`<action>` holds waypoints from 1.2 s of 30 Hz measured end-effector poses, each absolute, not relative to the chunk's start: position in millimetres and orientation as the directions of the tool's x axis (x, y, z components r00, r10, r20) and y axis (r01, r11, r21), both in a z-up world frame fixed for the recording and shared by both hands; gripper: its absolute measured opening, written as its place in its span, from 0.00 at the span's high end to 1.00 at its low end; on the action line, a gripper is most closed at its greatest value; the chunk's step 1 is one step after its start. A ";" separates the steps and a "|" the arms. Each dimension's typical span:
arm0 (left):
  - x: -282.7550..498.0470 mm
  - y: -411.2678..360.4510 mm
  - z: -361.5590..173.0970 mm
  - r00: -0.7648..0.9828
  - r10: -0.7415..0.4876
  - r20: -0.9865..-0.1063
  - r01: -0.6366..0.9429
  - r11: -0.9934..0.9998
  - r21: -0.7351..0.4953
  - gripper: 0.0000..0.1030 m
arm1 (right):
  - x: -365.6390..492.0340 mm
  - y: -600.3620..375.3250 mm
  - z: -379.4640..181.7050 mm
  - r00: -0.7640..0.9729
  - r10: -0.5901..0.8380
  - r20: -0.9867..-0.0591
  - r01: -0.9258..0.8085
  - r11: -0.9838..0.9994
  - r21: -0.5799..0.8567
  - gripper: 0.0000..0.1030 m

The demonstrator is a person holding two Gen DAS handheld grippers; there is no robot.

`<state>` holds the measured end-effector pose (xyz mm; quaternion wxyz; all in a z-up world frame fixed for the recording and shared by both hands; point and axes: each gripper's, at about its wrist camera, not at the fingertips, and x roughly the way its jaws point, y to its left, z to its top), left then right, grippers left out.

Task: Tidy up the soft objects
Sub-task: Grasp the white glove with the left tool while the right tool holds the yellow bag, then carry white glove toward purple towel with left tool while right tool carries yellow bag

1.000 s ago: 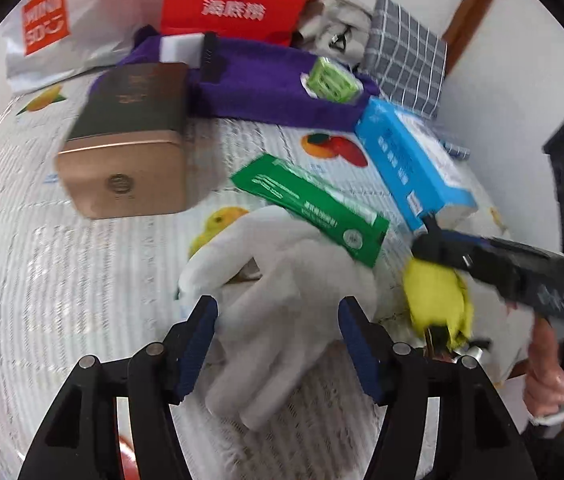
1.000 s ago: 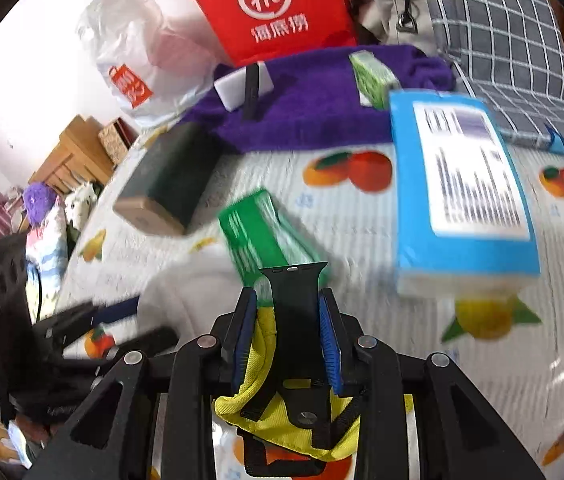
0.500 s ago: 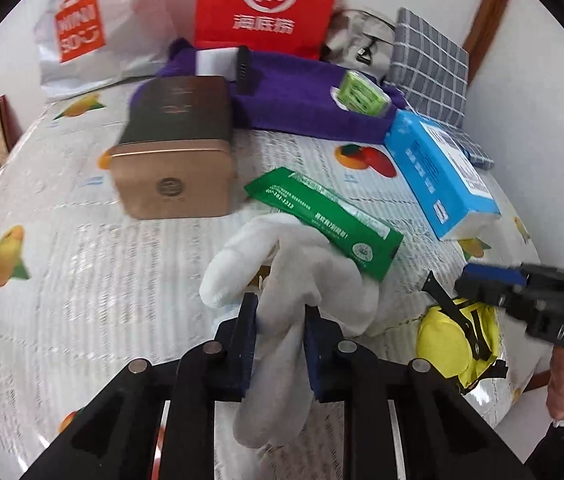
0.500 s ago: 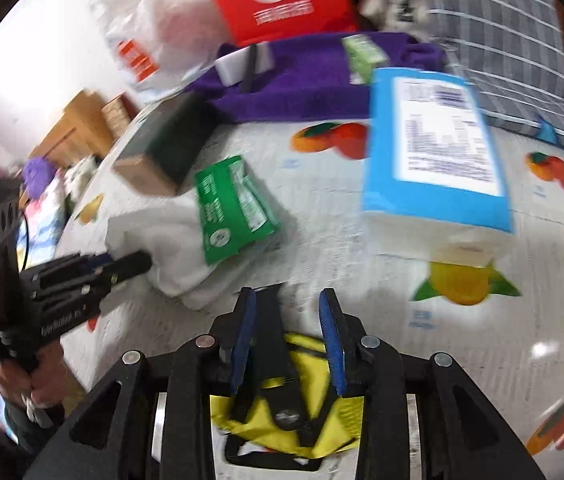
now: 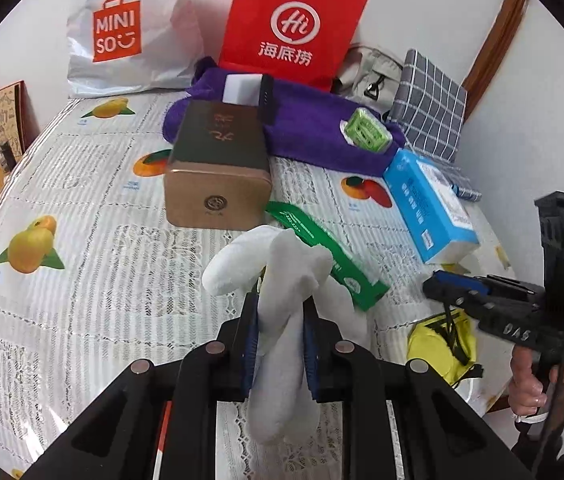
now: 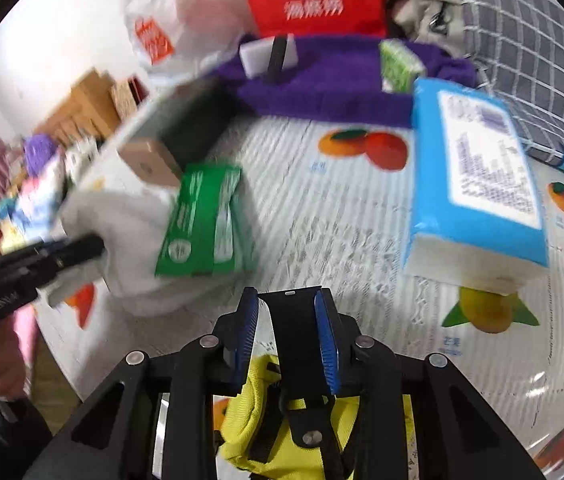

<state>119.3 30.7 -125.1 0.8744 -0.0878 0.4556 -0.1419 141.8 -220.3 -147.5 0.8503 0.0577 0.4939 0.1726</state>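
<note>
Gloves came first: a white glove [image 5: 282, 320] was clamped between the blue pads of the left gripper [image 5: 281, 334], its fingers sticking up past the tips and its cuff hanging down over the fruit-printed cloth on the surface [image 5: 82, 280]. Off to the right, the right gripper [image 6: 287, 340] had the black strap [image 6: 296, 344] of a yellow pouch [image 6: 258, 420] between its jaws, which were closing; whether both pads were pressing on the strap I could not tell. The pouch itself lay at the near edge of the surface.

Just beyond the glove lay a green packet [image 5: 322, 256], one end touching it. Behind that stood a gold tin [image 5: 218, 176] with a dark lid, and to the right a blue tissue pack [image 5: 430, 204]. Farther back a purple towel [image 5: 314, 128] carried a white block [image 5: 242, 88] and a small green pack [image 5: 366, 132]. Against the wall leaned a red paper bag [image 5: 294, 24], a white shopping bag [image 5: 122, 40] and a checked cushion [image 5: 430, 100].
</note>
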 end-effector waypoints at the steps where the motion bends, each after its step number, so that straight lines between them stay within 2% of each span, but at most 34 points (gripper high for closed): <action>1: 118.7 32.8 -123.3 0.547 -0.333 -0.768 0.166 0.942 -0.290 0.82 | 141.5 -224.7 -142.7 0.467 0.356 -0.809 -0.226 0.933 0.280 0.72; 15: 105.2 42.7 -76.3 0.612 -0.358 -0.705 0.170 0.930 -0.326 0.83 | 114.5 -272.9 -90.3 0.610 0.339 -0.716 -0.134 0.935 0.329 0.72; 25: 100.1 43.1 -48.5 0.629 -0.386 -0.675 0.186 0.917 -0.352 0.83 | 103.9 -283.9 -63.7 0.644 0.309 -0.701 -0.123 0.945 0.303 0.72; 36: 104.8 38.3 -25.2 0.653 -0.360 -0.666 0.178 0.928 -0.328 0.83 | 109.6 -290.1 -38.6 0.670 0.299 -0.679 -0.126 0.948 0.293 0.72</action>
